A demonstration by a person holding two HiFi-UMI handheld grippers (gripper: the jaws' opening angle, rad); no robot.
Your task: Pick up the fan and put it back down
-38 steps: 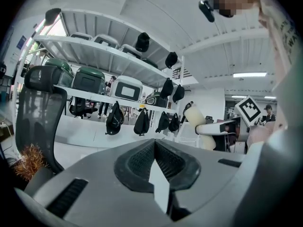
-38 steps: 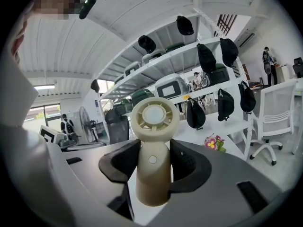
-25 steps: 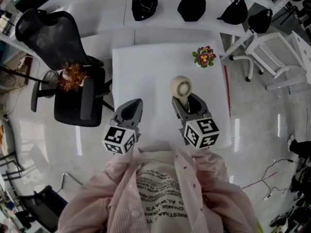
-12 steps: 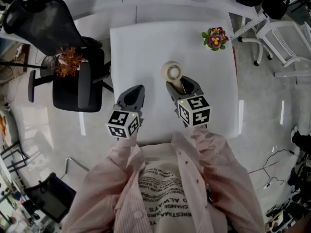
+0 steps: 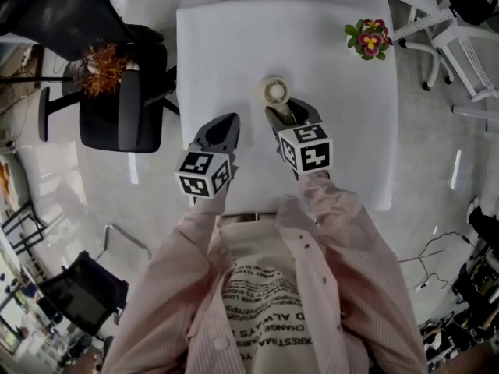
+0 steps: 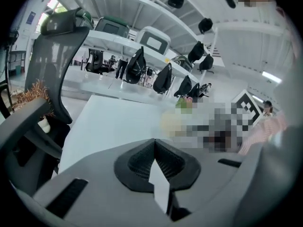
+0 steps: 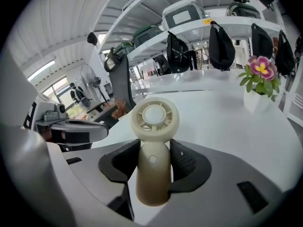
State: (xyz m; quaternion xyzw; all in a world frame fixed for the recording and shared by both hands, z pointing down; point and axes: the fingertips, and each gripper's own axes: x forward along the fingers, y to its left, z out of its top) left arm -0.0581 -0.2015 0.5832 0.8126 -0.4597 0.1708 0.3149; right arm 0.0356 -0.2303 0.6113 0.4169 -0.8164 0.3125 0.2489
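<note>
Moved: both tools had sunk toward the bench (image 5: 218, 53) since the earlier frame, and the fan (image 5: 274, 92) had come down with the right one.
Step in hand: judged to be the put-down half of the task, with the fan not yet released.
Doing it well: lower slowly until the fan bears on the bench. Lay it flat instead of balancing it on its round head. Spread the jaws only once it rests, then draw back along the handle so it is not dragged.
Office chair (image 5: 117, 123): stood off the bench's left edge, well clear of the work.
Left tool (image 5: 226, 127): jaws pressed together on nothing, pointing forward and down over bare bench, just left of the fan. The forearm reached out from the body.
Fan: cream, handheld, its handle pinched between the jaws and its round head leading, over the middle of the bench. Whether it touched the surface could not be told.
Right tool (image 5: 287, 115): clamped on the fan's handle, angled forward and down, beside the left one.
Flower pot (image 5: 369, 39): at the far right corner, well apart.
</note>
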